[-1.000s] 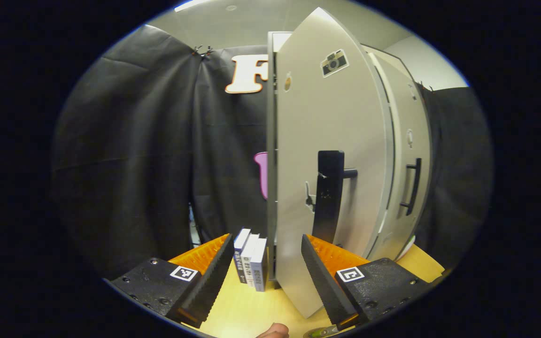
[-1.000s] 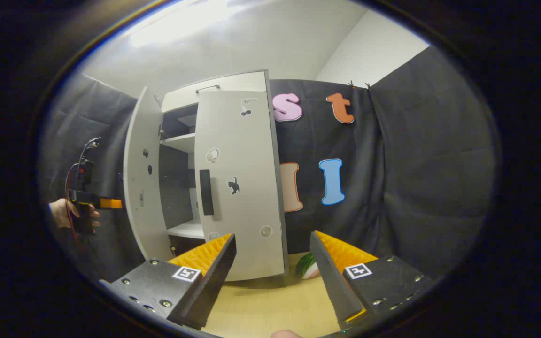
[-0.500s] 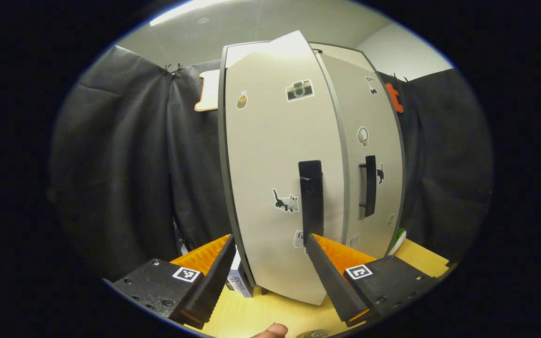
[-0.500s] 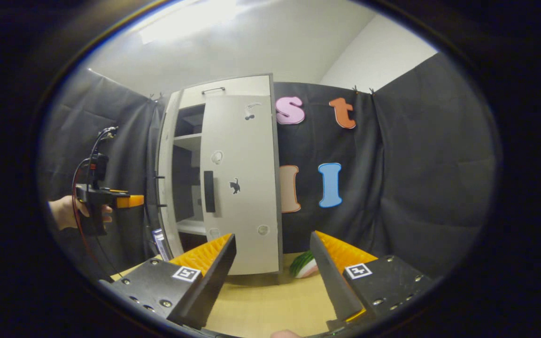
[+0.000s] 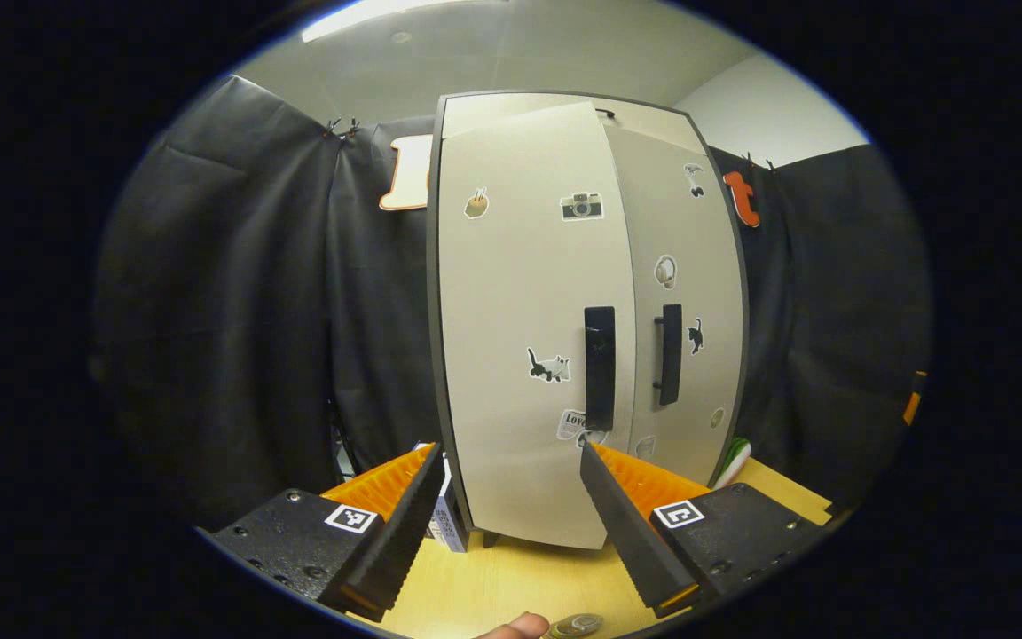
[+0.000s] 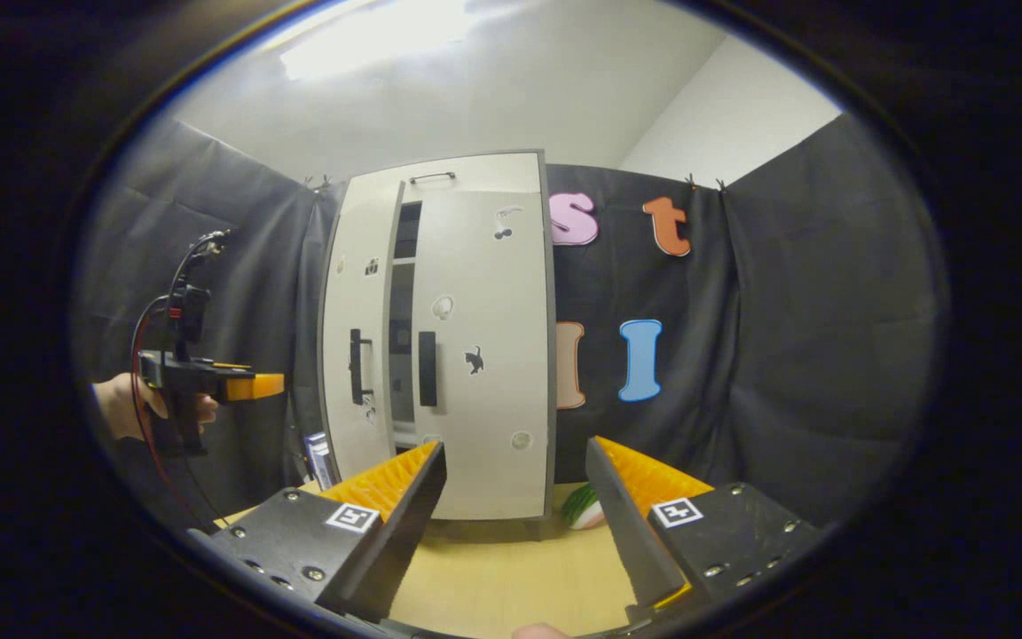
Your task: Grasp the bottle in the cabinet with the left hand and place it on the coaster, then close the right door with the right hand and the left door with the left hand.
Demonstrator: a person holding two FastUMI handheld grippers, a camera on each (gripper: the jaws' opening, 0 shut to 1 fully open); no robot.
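1. Right gripper view: the cabinet's right door [image 6: 484, 355] sits closed; the left door [image 6: 358, 346] stands slightly ajar.
2. Left gripper [image 5: 507, 515] and right gripper [image 6: 515, 506] hang spread, empty.
3. A bottle cap [image 5: 577, 624] peeks near the table's [image 5: 511, 586] edge; coaster unclear.

One cabinet [image 5: 529, 355], two doors, two handles, perhaps seven stickers.
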